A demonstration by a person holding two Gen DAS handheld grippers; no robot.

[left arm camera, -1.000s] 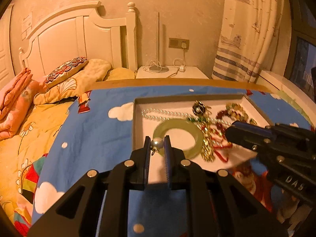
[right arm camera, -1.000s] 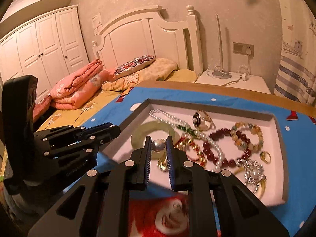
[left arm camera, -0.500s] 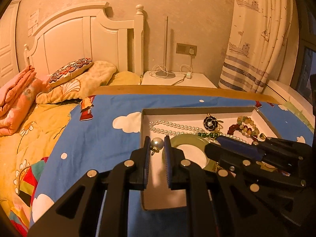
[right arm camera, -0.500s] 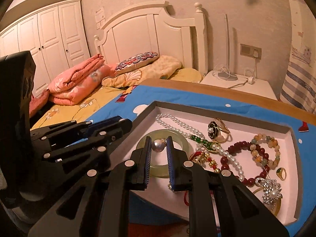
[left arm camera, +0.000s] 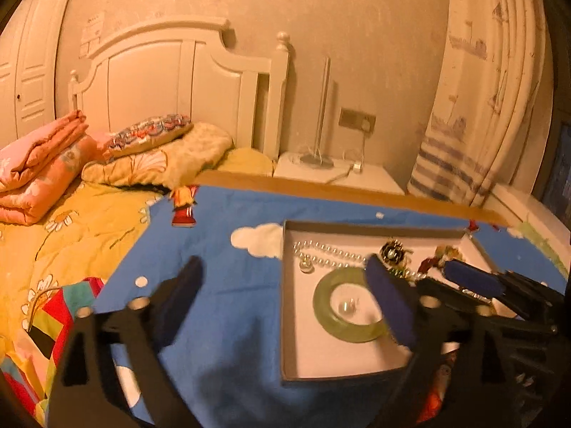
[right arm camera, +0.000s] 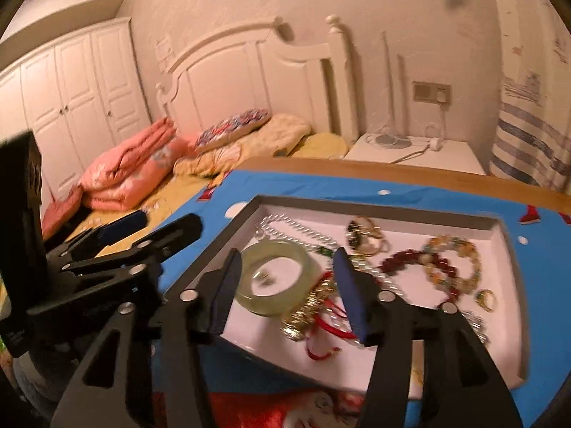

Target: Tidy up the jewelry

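Note:
A shallow white tray sits on the blue cartoon cloth. It holds a green jade bangle, a pearl necklace and bead bracelets. One pearl earring lies inside the bangle. A second pearl earring rests by the necklace. My left gripper hovers over the tray's left edge, jaws opening wide, with nothing between them. My right gripper hangs over the bangle, jaws opening, with nothing gripped.
More pieces crowd the tray's right half: a flower brooch, a red bead bracelet, a gold ring and a gold-and-red ornament. Beyond are the yellow quilt, folded pink blankets, a nightstand and a curtain.
Both grippers were shut on a pearl earring each. Both have now opened, and the two earrings lie in the tray, one inside the bangle and one by the necklace.

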